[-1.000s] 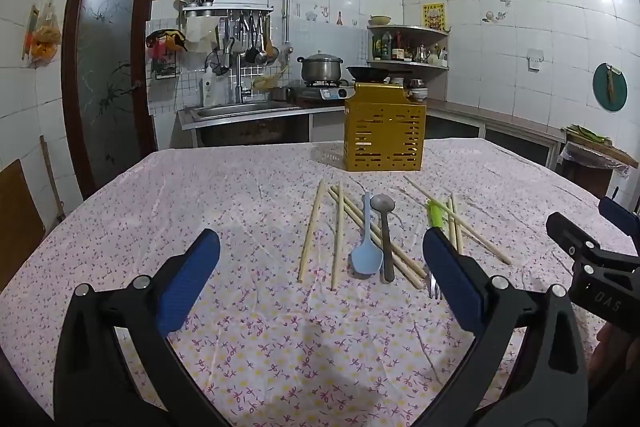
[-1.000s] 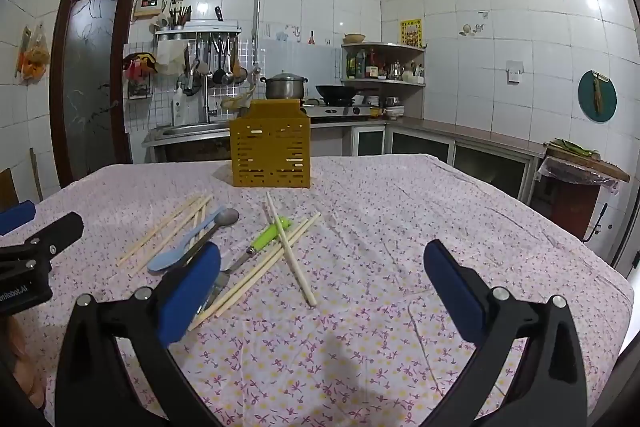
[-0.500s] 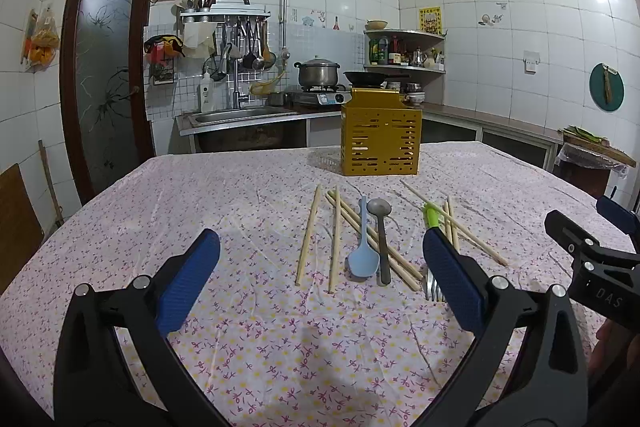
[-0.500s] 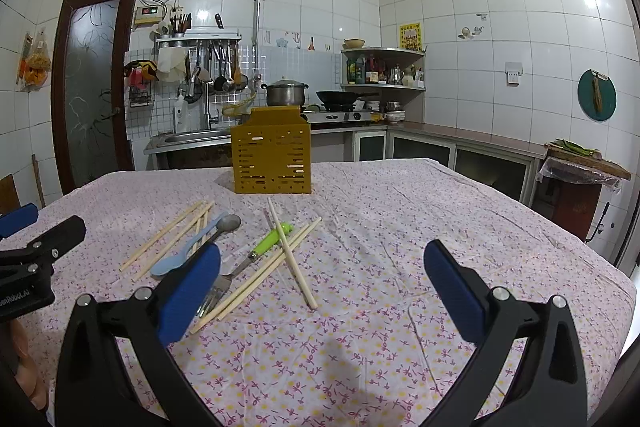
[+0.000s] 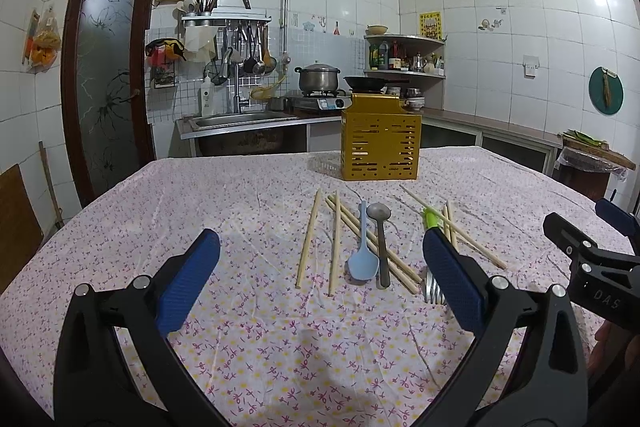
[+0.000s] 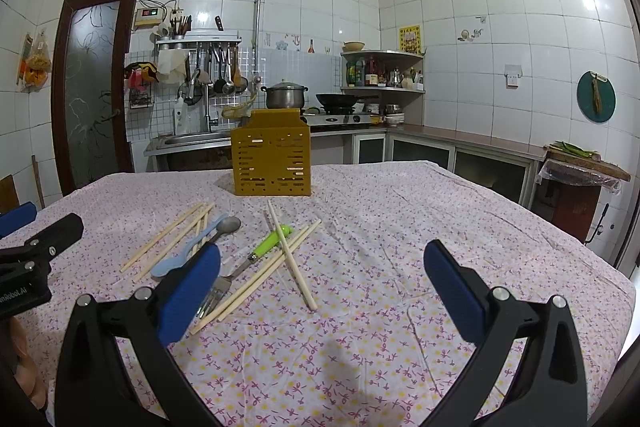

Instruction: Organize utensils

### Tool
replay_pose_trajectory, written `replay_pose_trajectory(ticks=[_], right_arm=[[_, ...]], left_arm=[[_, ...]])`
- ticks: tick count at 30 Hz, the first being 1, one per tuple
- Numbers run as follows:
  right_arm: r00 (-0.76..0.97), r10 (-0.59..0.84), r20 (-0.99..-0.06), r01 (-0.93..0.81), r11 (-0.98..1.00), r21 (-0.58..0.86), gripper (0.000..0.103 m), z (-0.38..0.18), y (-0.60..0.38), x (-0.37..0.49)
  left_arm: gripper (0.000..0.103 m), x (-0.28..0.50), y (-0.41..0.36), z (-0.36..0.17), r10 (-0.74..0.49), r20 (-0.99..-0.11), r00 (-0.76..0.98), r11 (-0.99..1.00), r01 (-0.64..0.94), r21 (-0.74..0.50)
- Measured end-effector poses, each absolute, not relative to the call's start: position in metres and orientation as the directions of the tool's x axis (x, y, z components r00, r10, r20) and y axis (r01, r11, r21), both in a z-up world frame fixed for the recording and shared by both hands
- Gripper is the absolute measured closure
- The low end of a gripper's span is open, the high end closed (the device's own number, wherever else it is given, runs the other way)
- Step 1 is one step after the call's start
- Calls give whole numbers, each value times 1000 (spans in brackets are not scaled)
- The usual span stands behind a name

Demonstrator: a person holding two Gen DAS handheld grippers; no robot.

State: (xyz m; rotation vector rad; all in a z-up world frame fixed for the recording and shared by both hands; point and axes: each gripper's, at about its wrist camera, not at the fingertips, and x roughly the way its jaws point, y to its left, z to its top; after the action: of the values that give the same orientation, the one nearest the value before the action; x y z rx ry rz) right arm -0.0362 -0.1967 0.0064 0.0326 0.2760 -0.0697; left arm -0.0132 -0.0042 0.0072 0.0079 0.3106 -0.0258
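Nothing picked up yet. Left gripper (image 5: 320,275) & right gripper (image 6: 322,277) both hover low over the tabletop (image 5: 200,195), jaws wide, holding nothing.

Utensils lie loose mid-table, in front of the yellow holder (image 5: 380,141), which stands upright at the far side, well apart from both grippers. Left view: chopsticks (image 5: 308,239) spread out, blue spoon (image 5: 362,251) just beside metal spoon (image 5: 381,239), both lying across some sticks. Right view: green-handled fork (image 6: 256,253) lies under a crossed chopstick.

Judgement: step in hand = first grasp. Do it well:
- start w/ a piece that has nothing over it, e.g. the leftmost chopstick or the blue spoon; the fork is pinned.
- grip near mid-handle, jaws square across it.
- sticks are thin & flat on cloth; come down close or the jaws may snag fabric.
- carry upright to holder, drop in from above.
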Motion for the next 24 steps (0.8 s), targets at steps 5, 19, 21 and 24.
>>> replay_pose_trajectory(ticks=[5,19,21,24], right_arm=[[961,-64,-270,74,997,26,4,6,-196,-36],[962,-64,-264,74,997,28,4,5,-196,-37],[963,-64,-264,74,997,29,4,5,-196,-37],[962,-64,-264,74,997,29,4,5,-196,-37]], left_arm=[[5,-13,-2,6,-26,-300,953,1000,28,1],[5,-13,-3,6,-27,-298,954,1000,29,1],[5,-13,-3,7,-27,-297,955,1000,28,1],[5,-13,-3,7,-29,-294,955,1000,30,1]])
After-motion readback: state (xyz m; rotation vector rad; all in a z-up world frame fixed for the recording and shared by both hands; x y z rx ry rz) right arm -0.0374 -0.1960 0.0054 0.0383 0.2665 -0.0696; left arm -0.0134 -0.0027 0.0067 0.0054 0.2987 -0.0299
